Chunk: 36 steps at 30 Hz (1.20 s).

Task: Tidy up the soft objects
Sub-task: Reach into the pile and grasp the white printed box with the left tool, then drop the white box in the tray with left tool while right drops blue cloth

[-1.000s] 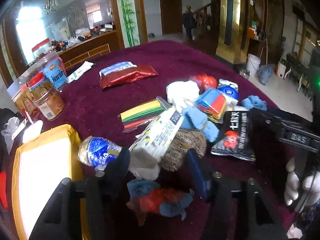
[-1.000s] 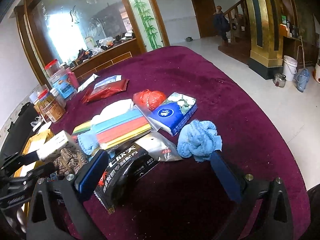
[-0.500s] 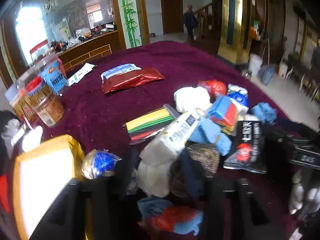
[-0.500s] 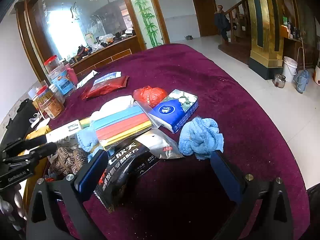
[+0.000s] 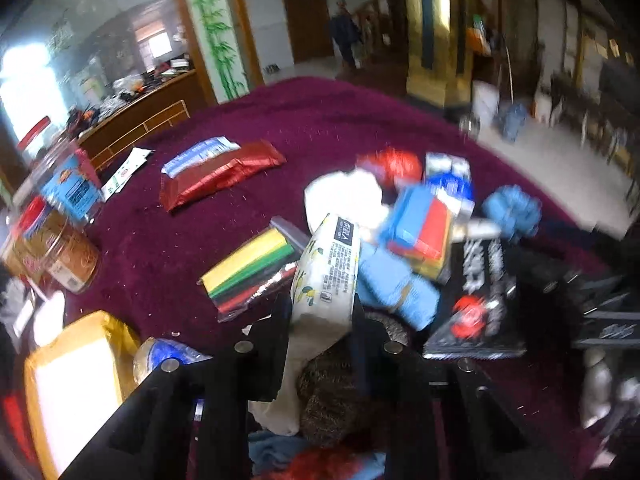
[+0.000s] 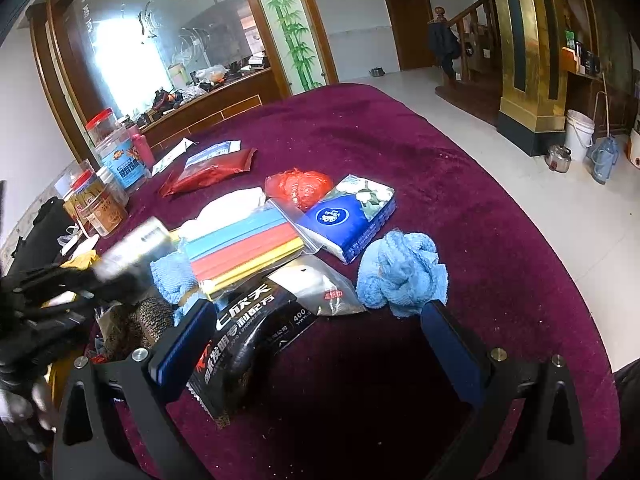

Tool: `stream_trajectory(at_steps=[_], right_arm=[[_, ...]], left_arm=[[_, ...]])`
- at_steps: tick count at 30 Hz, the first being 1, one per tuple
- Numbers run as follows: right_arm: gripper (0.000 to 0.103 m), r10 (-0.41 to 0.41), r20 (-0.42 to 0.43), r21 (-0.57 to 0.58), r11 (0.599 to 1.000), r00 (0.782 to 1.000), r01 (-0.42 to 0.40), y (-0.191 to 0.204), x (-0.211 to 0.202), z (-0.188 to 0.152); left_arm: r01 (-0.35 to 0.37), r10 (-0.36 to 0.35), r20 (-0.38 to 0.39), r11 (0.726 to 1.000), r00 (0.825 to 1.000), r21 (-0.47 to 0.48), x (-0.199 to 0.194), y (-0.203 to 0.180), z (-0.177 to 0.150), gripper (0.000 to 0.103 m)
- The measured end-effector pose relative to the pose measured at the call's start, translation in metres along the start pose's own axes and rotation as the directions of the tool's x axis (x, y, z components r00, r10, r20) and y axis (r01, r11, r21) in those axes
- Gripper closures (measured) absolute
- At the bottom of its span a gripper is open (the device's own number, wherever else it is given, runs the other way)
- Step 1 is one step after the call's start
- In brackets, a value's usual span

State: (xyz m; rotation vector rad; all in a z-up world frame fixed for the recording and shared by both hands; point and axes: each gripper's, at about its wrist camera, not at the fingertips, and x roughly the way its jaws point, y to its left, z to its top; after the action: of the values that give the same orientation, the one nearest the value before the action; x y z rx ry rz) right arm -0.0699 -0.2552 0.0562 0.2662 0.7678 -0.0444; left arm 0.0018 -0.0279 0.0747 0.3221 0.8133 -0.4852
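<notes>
My left gripper (image 5: 322, 314) has a white tissue pack (image 5: 326, 264) pinched between its fingers; the jaws are closing and the pack's lower end is squeezed. The pack stands tilted up over a brown woven scrubber (image 5: 336, 392) and a small blue cloth (image 5: 396, 284). In the right wrist view the same pack (image 6: 132, 244) shows blurred at the left. My right gripper (image 6: 316, 312) hangs open just above a black snack packet (image 6: 240, 332) with nothing gripped. A crumpled blue towel (image 6: 400, 276) lies by its right finger. A pack of coloured cloths (image 6: 244, 244) and a blue tissue pack (image 6: 344, 216) lie behind.
The maroon tablecloth (image 6: 460, 184) drops off at the right edge. Jars (image 6: 116, 164) stand at the far left. A red foil packet (image 6: 212, 172), a red plastic bag (image 6: 300, 186) and a white cloth (image 6: 232, 204) lie mid-table. A yellow-edged pack (image 5: 76, 384) lies near left.
The left gripper's fingers have come together on the white tissue pack and raised its end off the pile. The right gripper has stayed where it was.
</notes>
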Motion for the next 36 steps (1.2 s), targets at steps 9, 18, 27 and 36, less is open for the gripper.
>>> stream_trajectory(at_steps=[9,18,27,36], right_arm=[[0.001,-0.004,-0.02,-0.005,1.0,1.0,0.004,0.001,0.004,0.0],[0.003,0.234,-0.143,-0.302,0.915,0.962,-0.268,0.112,-0.064,-0.013],[0.052,0.085,-0.331,-0.554,0.788,0.94,-0.267,0.21,0.008,-0.059],[0.07,0.155,-0.336,-0.444,0.844,0.929,-0.301,0.201,0.0,-0.043]], left_arm=[[0.108,-0.04,0.262,0.962,0.964,-0.252,-0.128,0.051,-0.045,0.076],[0.11,0.016,0.279,0.896,0.96,-0.43,-0.166,0.105,-0.124,0.076],[0.117,0.033,0.26,0.834,0.965,-0.54,-0.179,0.138,-0.173,0.076],[0.129,0.032,0.256,0.799,0.966,-0.587,-0.182,0.16,-0.188,0.076]])
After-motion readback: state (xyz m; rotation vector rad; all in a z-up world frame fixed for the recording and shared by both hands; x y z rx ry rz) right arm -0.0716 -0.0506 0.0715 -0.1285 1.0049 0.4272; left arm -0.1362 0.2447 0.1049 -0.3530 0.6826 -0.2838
